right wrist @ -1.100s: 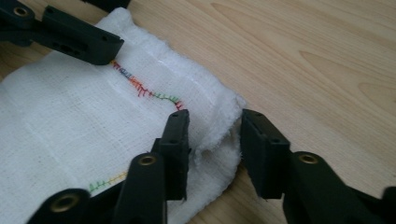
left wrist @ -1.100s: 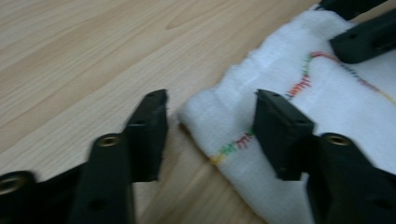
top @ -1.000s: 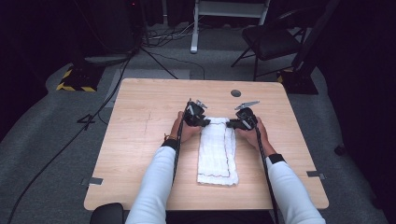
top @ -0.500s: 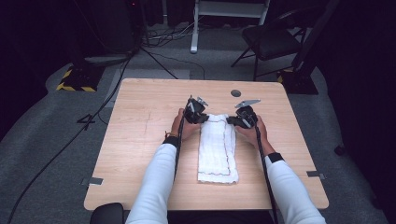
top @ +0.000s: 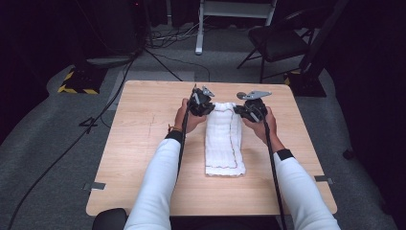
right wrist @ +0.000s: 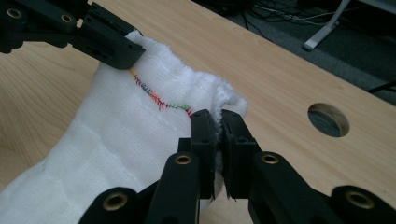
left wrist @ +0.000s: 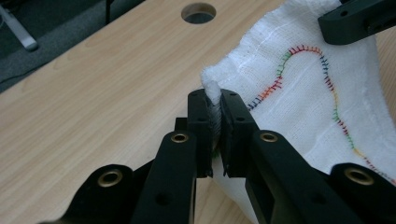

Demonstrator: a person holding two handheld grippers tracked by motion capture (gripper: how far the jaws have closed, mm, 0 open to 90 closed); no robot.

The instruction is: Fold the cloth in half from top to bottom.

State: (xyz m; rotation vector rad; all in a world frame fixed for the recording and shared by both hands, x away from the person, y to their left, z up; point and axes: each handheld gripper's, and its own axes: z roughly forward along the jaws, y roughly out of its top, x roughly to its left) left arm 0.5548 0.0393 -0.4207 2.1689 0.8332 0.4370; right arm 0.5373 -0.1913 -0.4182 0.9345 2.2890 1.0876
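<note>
A light wooden rectangular table (top: 143, 143) with a round hole (right wrist: 328, 120) near its far edge stands on grey carpet (top: 43, 143). Beyond it the room is dark: a black folding chair (top: 277, 43), a white metal stand (top: 230, 12), black cables (top: 163, 36) and a yellow-and-black striped block (top: 76, 82).

The person wears white long sleeves with dark cuffs. Each claw, the left claw (top: 207, 106) and the right claw (top: 241, 110), is matte black with brass-ringed screw holes, a grey three-cornered plate on top, and a trailing black cable.
</note>
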